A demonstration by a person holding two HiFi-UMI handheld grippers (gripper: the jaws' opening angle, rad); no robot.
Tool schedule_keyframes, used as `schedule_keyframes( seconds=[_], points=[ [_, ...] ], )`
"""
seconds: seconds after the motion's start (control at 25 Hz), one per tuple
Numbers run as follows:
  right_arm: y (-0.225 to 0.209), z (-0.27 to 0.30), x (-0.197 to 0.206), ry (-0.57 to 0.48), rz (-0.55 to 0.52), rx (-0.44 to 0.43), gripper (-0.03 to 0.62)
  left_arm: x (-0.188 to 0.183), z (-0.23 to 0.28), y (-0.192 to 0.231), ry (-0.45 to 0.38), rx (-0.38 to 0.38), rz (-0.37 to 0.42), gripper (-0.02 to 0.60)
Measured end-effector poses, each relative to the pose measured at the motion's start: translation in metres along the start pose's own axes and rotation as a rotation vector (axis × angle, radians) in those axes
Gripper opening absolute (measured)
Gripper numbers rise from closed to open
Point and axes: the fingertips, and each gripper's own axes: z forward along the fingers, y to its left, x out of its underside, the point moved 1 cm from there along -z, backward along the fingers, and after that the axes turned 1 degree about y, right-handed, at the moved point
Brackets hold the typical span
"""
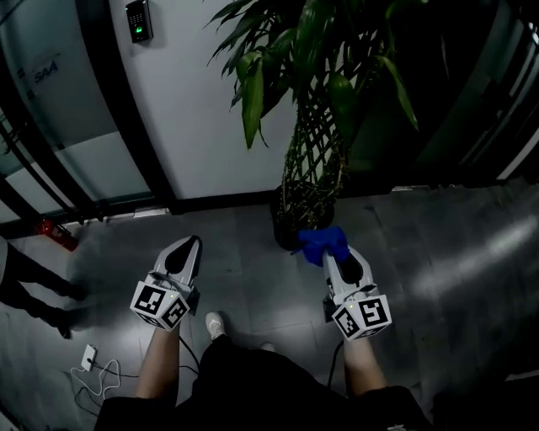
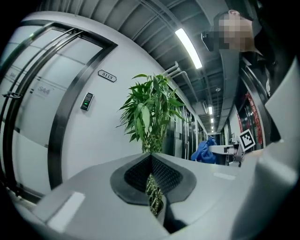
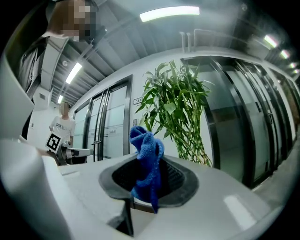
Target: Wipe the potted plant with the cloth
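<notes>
Blue cloth, pinched in the right tool, hangs just near of the potted plant on the floor by the far wall. The left tool, jaws closed on nothing, hovers well left.

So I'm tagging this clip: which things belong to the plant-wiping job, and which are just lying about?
Job: plant, pot, cloth, right tongs shut on it.
Lying about: red object, white plug, keypad. Left tongs are shut and empty.
</notes>
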Motion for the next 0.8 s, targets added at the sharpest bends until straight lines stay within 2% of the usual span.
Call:
schedule_keyframes(
  seconds=[0.12, 0.32, 0.8],
  points=[
    [0.006, -0.003, -0.002, -0.018, 0.011, -0.023, 0.104, 0.007, -0.011, -0.005, 0.004, -0.018, -0.022, 0.006],
    [0.018, -0.002, -0.011, -0.050, 0.005, 0.002, 0.104, 0.006, -0.010, -0.009, -0.006, 0.025, -0.033, 0.006],
    [0.048, 0.008, -0.016, -0.061, -0.003, 0.060, 0.104, -0.008, -0.028, 0.029, -0.023, 0.050, -0.034, 0.006]
  ],
)
